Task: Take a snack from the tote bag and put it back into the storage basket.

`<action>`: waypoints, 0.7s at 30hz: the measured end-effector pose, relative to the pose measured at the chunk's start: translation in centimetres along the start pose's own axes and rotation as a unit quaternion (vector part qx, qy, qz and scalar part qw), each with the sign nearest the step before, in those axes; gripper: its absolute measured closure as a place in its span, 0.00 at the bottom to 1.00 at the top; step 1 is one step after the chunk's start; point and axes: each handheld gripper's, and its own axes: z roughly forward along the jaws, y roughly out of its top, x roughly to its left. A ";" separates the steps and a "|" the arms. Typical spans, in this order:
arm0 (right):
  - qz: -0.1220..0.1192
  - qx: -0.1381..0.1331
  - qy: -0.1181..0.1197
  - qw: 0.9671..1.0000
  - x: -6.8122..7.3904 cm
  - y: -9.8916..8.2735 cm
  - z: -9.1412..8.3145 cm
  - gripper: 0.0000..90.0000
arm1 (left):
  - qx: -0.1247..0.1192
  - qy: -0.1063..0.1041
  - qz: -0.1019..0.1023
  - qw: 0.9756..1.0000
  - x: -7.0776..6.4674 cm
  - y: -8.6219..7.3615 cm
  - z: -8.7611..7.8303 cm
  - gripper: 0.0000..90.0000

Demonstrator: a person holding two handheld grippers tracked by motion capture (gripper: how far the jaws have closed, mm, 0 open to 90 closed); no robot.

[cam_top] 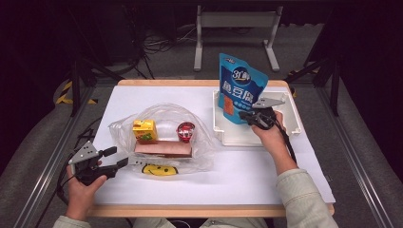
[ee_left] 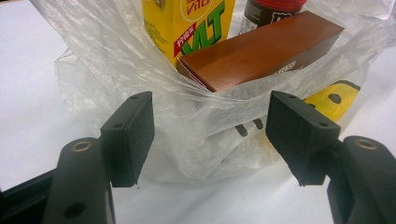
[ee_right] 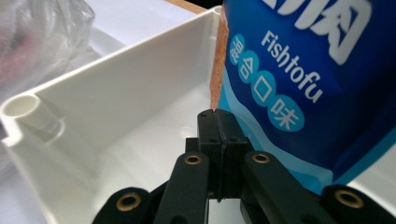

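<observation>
Pouch (cam_top: 241, 90) edge pinched in right gripper (ee_right: 218, 116), bag (cam_top: 161, 140) contents veiled.

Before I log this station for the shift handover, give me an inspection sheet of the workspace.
Surface: white table, wooden edge.
Job's things: blue Fishtofu pouch upright in the white tray; clear plastic bag holds a yellow carton, a brown box and a red-lidded cup.
Clutter: nothing seen.
Grippers: right gripper shut on the pouch's edge; left gripper open at the bag.
Cables: one trails from the right gripper; more on the floor.
Surroundings: dark room, metal frame behind.
</observation>
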 end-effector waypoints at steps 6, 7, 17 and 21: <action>0.012 0.003 -0.021 1.000 -0.5 -0.2 0.5 1.00 | -0.001 0.001 0.002 1.000 0.0 0.0 0.0 0.37; 0.011 0.002 -0.024 1.000 -0.5 -0.2 0.6 1.00 | -0.001 0.000 0.002 1.000 0.0 0.0 0.0 0.37; 0.024 0.009 -0.057 0.998 -1.5 -0.5 1.1 1.00 | -0.001 0.000 0.002 1.000 0.0 0.0 0.0 0.37; 0.026 0.012 -0.065 0.997 -1.8 -0.5 1.5 1.00 | -0.001 0.000 0.002 1.000 0.0 0.0 0.0 0.37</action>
